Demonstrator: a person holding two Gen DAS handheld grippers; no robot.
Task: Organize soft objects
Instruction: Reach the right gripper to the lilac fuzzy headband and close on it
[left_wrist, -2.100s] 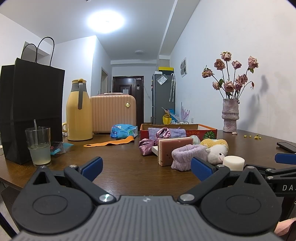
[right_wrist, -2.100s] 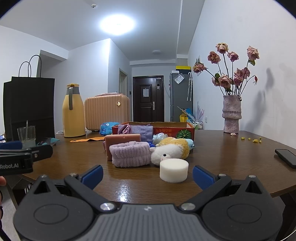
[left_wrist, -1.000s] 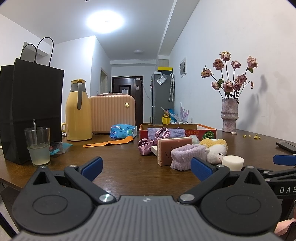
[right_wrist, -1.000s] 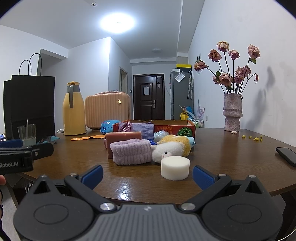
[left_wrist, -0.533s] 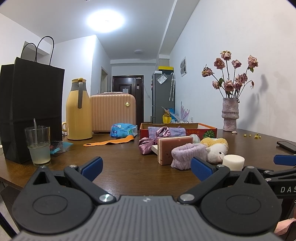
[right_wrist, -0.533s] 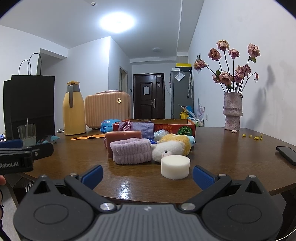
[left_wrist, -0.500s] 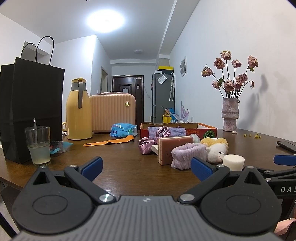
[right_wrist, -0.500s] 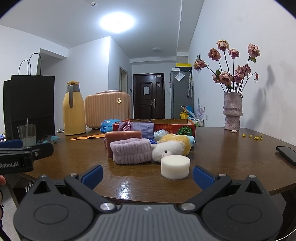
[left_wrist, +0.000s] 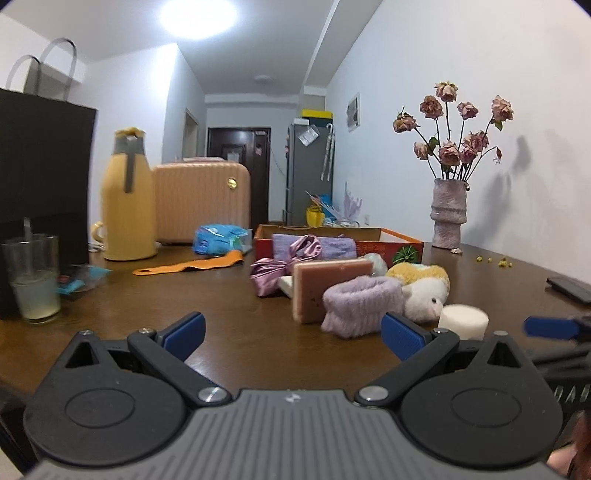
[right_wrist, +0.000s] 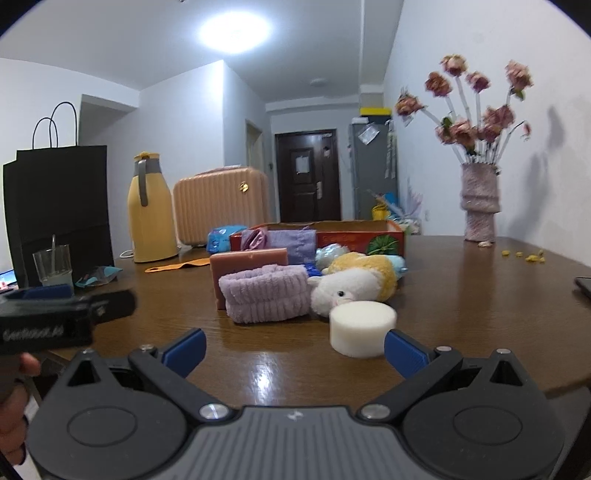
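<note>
Each hand-held gripper, left (left_wrist: 291, 334) and right (right_wrist: 294, 349), gapes wide and empty above the tabletop (right_wrist: 461, 295), short of the headband (right_wrist: 266, 293), plush (right_wrist: 354, 284) and foam puck (right_wrist: 362, 328).

Bright ceiling light (left_wrist: 197, 14) glare, sheen on the table (right_wrist: 266, 376), fisheye-bent edges, motion-blurred flowers (right_wrist: 476, 125).
</note>
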